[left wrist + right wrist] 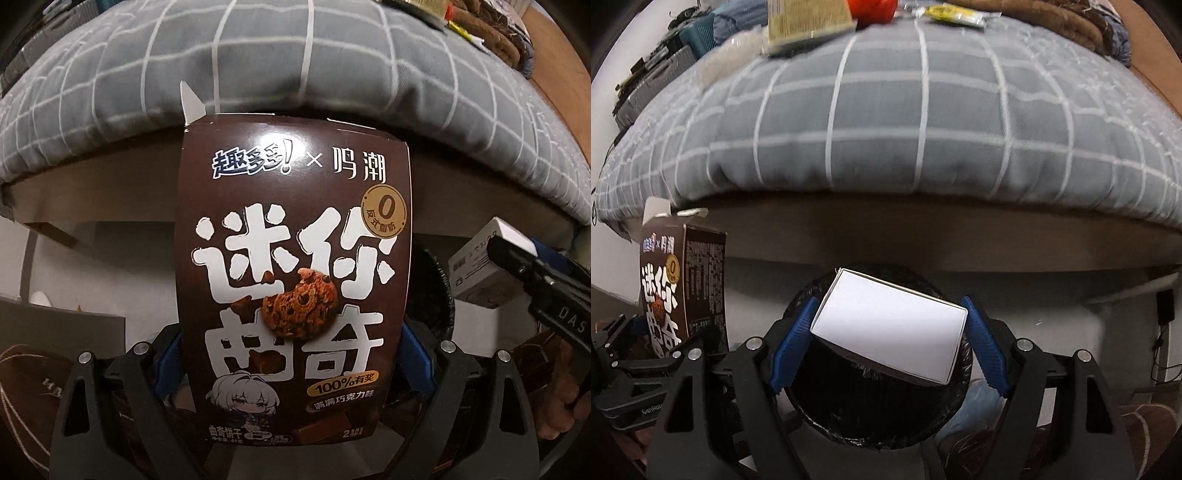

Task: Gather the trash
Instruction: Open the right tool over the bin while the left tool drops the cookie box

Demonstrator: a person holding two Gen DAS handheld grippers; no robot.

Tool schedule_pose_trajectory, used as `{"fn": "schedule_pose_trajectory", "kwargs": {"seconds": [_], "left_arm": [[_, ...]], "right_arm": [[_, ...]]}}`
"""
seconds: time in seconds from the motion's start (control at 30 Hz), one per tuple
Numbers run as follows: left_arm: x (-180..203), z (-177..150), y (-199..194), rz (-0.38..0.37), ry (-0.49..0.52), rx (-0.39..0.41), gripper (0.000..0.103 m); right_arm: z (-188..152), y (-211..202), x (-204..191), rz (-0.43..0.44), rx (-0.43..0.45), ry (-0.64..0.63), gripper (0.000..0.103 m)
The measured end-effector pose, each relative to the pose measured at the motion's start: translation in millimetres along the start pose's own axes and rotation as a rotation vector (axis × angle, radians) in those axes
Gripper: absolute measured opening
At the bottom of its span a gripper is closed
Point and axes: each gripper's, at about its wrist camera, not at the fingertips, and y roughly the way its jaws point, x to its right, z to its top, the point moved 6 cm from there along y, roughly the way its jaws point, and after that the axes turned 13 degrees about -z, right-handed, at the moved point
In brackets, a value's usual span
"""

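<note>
My left gripper [291, 354] is shut on a brown cookie box [291, 280] with white Chinese lettering, held upright and filling the left wrist view; the box also shows at the left of the right wrist view [679, 291]. My right gripper [890, 332] is shut on a small white box [890, 325], held tilted directly above the open black-lined trash bin [871, 406]. The white box and right gripper show at the right of the left wrist view [484, 266]. The bin's rim [439, 291] peeks out behind the cookie box.
A bed with a grey checked cover [905, 122] rises just behind the bin. Wrappers and packets [809, 22] lie at its far side. A brown slipper [1148, 424] and blue fabric [975, 406] sit on the floor beside the bin.
</note>
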Motion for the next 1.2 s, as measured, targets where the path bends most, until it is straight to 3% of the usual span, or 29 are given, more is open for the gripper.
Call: {"fn": "schedule_pose_trajectory", "kwargs": {"seconds": [0.33,0.37,0.43,0.57,1.0,1.2], "left_arm": [[7,-11,26,0.047,-0.014,-0.04,0.09],[9,-12,27,0.05,-0.014,-0.042,0.09],[7,-14,27,0.055,-0.017,-0.047,0.09],[12,-11,28,0.06,-0.013,-0.051,0.09],[12,-11,28,0.031,0.056,-0.051,0.09],[11,-15,25,0.008,0.07,-0.061,0.09]], "right_arm": [[-13,24,-17,0.022,-0.057,-0.046,0.076],[-13,24,-19,0.033,-0.059,-0.051,0.077],[-13,23,-23,0.04,-0.058,-0.051,0.091],[-15,16,-22,0.032,-0.03,-0.052,0.095],[-3,-16,51,-0.087,0.013,0.004,0.095],[-15,-26,72,-0.111,0.028,0.028,0.095]]}}
